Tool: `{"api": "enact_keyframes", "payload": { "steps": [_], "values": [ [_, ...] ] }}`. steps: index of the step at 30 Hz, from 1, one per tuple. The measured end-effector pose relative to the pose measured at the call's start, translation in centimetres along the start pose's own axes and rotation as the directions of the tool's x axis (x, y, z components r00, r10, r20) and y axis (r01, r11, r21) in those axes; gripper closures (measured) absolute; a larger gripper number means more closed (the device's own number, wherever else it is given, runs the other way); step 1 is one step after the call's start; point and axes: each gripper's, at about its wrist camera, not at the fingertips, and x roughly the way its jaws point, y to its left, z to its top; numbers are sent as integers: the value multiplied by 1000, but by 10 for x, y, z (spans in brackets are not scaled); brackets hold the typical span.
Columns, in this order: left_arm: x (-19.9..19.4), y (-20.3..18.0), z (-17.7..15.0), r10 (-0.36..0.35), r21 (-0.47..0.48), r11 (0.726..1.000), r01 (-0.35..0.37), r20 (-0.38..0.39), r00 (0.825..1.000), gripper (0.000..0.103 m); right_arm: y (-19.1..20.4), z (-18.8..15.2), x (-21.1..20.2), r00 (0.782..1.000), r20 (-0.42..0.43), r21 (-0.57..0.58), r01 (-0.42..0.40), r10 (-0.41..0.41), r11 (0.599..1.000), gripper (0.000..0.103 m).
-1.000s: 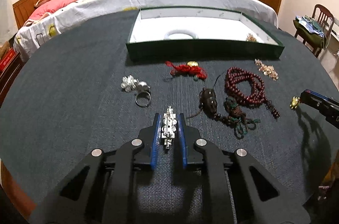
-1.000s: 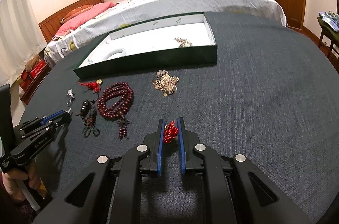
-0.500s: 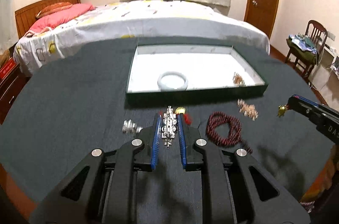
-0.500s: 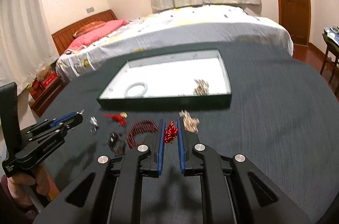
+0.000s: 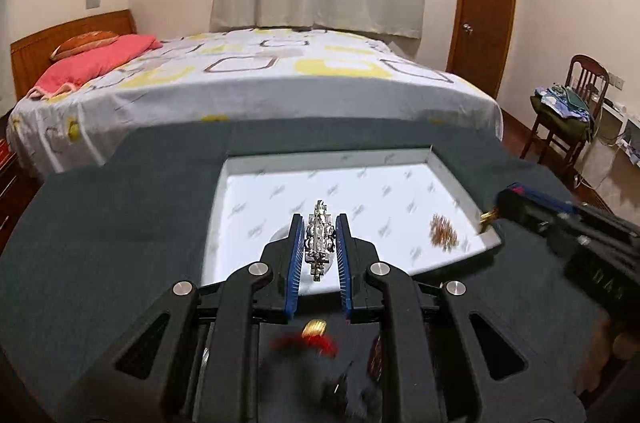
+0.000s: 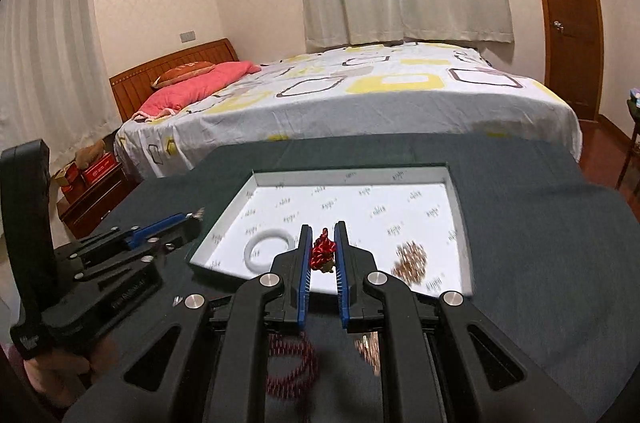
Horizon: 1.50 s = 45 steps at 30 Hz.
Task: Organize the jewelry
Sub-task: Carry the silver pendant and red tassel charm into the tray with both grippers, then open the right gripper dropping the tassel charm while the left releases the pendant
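dark grey table [image 6: 520, 223], white-lined tray [image 6: 456, 199], red bead strand [image 6: 292, 363]

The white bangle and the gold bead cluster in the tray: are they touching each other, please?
Apart. The right wrist view shows the white bangle at the tray's left and the gold bead cluster at its right, with bare lining between them.

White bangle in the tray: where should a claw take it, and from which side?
Judging by its pose, grip the white bangle across its rim from above, one pad inside the hole, one outside. It lies flat on the tray floor, so a side approach finds little to pinch.
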Motion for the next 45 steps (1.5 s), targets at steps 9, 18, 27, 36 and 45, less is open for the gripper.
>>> {"api": "enact_keyframes", "payload": {
  "steps": [9, 18, 27, 36, 45],
  "values": [
    [70, -13, 19, -9, 28, 1000, 10, -33, 999, 87, -8, -2, 64, 997, -71, 7, 10, -10, 1000, 91],
    [115, -20, 3, -22, 29, 999, 26, -111, 994, 87, -26, -19, 107, 986, -165, 35, 31, -25, 999, 91],
    [133, -23, -3, -18, 32, 999, 23, -142, 990, 87, -32, -26, 123, 978, -207, 35, 46, -38, 998, 91],
    [139, -22, -5, -22, 21, 999, 26, -166, 986, 87, -37, -24, 127, 975, -219, 51, 51, -39, 997, 89],
    [142, -19, -5, -14, 12, 1000, 17, -174, 985, 87, -39, -24, 126, 975, -217, 50, 61, -49, 997, 73]
  ]
}}
